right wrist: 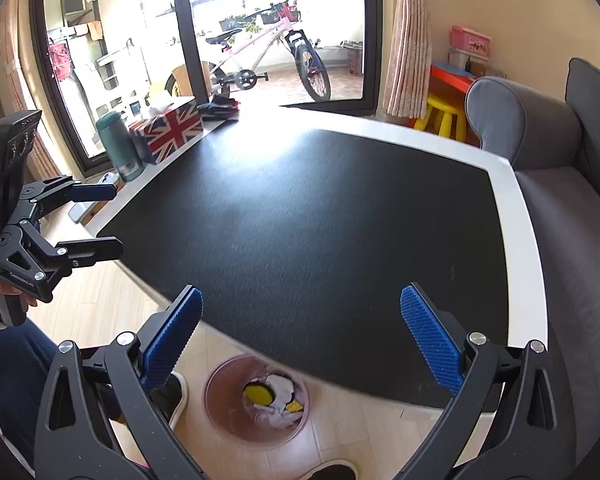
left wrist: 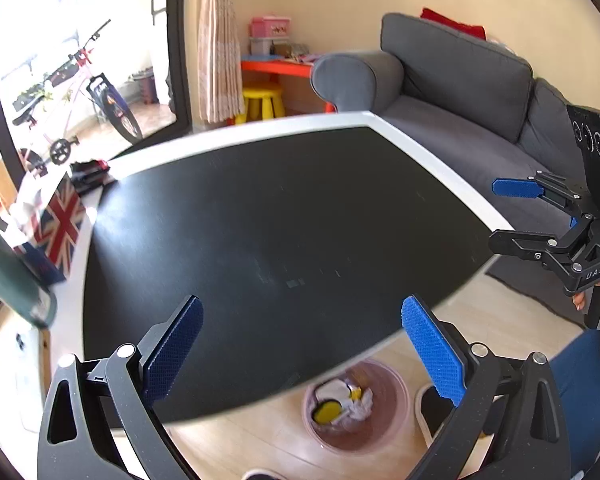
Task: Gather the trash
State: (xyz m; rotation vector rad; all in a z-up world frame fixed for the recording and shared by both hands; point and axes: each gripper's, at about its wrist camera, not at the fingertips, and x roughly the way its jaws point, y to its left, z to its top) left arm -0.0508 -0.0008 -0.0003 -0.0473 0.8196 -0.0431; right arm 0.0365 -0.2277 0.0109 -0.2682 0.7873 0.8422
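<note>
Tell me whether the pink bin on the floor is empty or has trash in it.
Has trash: the pink bin holds crumpled white paper and yellow scraps.

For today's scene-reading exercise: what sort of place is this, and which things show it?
Most likely a home living room: a grey sofa beside the black table, a bicycle beyond the glass door, and a child's yellow stool.
</note>
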